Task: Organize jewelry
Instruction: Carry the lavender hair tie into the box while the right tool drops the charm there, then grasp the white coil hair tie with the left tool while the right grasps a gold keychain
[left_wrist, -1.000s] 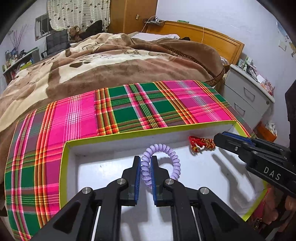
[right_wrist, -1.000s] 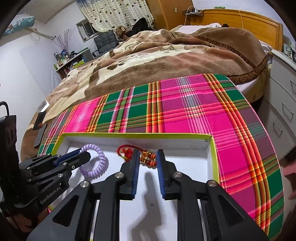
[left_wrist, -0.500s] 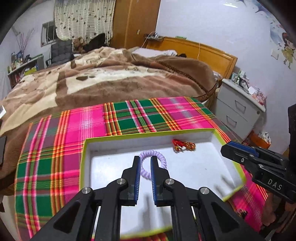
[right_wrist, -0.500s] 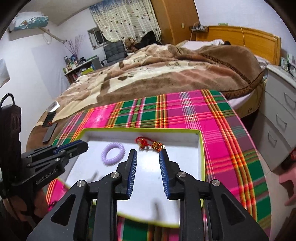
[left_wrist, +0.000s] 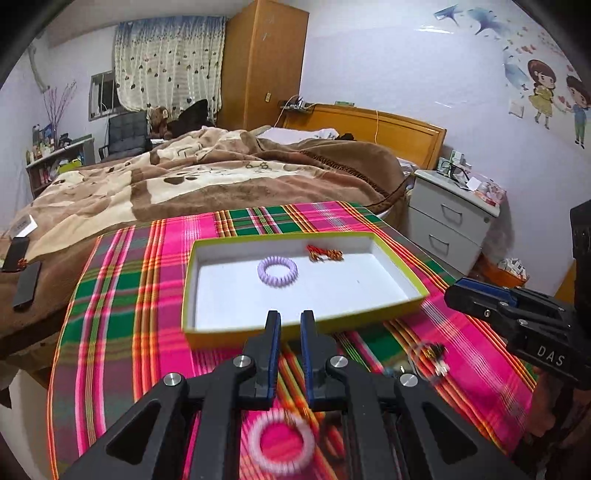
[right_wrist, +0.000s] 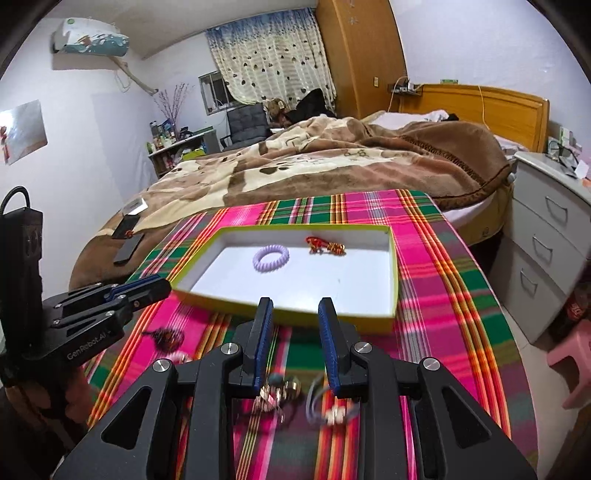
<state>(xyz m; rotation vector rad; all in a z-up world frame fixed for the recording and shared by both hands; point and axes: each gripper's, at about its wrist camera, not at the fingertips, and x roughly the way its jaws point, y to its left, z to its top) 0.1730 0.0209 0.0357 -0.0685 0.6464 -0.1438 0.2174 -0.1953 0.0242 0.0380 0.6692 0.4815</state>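
A white box with a yellow-green rim (left_wrist: 400, 277) (right_wrist: 394, 273) sits on the plaid cloth. In it lie a purple spiral band (left_wrist: 277, 270) (right_wrist: 270, 257) and a red beaded bracelet (left_wrist: 325, 253) (right_wrist: 325, 245). My left gripper (left_wrist: 290, 323) is open a little and empty, pulled back short of the box's near wall. A pink spiral band (left_wrist: 281, 446) lies blurred under it. My right gripper (right_wrist: 295, 308) is open and empty, also short of the box. Blurred small jewelry pieces (right_wrist: 280, 393) lie on the cloth between its fingers. A ring-like piece (left_wrist: 430, 356) lies right of the left gripper.
The plaid cloth (left_wrist: 122, 295) covers a table beside a bed with a brown blanket (left_wrist: 207, 177). A white nightstand (right_wrist: 550, 236) stands to the right. A dark tasselled piece (right_wrist: 166, 336) lies on the cloth near the left gripper. Phones (left_wrist: 26, 280) lie on the bed's left edge.
The left gripper let go of the purple band, which now lies in the box. Both grippers pulled back and up out of the box; the right one opened wider.
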